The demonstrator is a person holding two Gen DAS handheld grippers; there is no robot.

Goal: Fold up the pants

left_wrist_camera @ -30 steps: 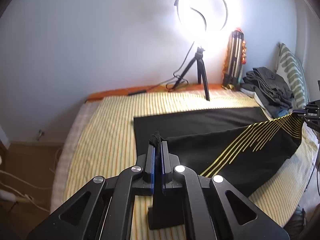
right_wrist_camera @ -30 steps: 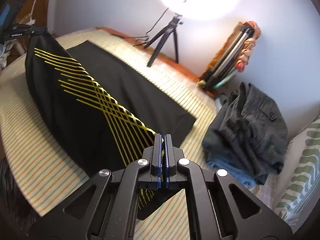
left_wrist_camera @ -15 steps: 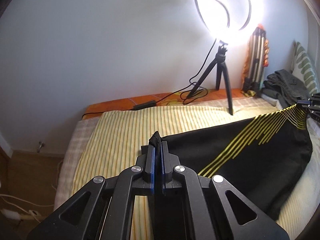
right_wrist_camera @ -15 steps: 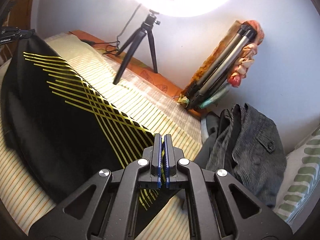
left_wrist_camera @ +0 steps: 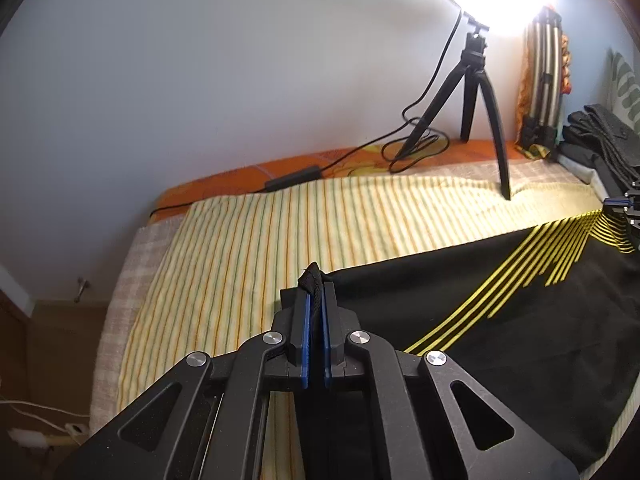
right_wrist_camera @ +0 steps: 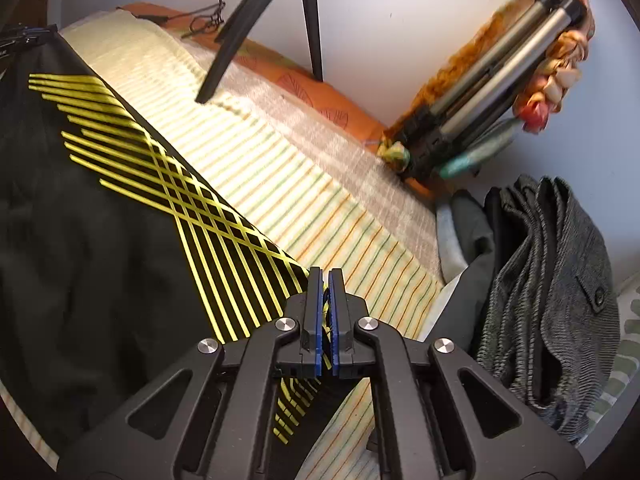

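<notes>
Now both grippers pinch the black pants [left_wrist_camera: 500, 320] over the bed [left_wrist_camera: 248, 240].
Left gripper [left_wrist_camera: 315, 280] fingers clamp one edge corner; right gripper [right_wrist_camera: 325, 280] fingers clamp the yellow-striped corner, cloth stretched between.

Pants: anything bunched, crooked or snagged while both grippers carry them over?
Nothing stands out. The pants hang smoothly between the left gripper and right gripper, each clamped on an edge, clear of the tripod.

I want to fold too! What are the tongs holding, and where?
Both tongs pinch the black pants: left tongs an edge corner, right tongs the yellow-striped edge.
</notes>
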